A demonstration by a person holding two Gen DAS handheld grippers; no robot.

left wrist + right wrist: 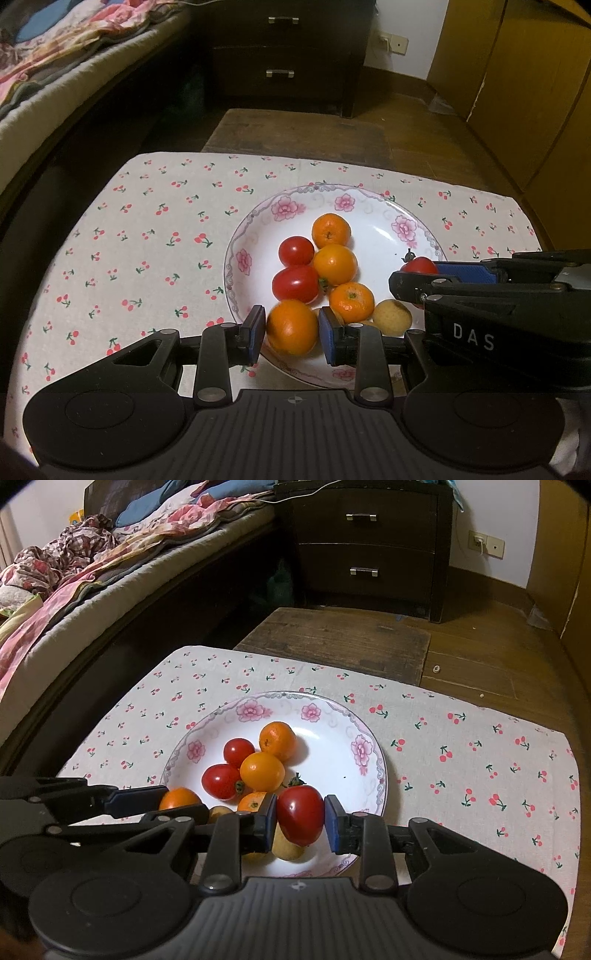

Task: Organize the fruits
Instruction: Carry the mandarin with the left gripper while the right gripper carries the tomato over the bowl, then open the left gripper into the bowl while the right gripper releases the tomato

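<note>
While my left gripper (291,334) pinches an orange (292,327) over the plate (255,218) rim, I read "DAS" on the right gripper (413,280). From the right wrist, my gripper (300,818) clamps a tomato (300,815), long axis upright, stem up, above the plate (332,716).

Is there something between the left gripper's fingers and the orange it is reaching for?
Nothing visible. The orange already sits between the fingers of the left gripper, over the plate's near rim.

Yellow fruit (286,845) half behind tomato (300,814)
</note>
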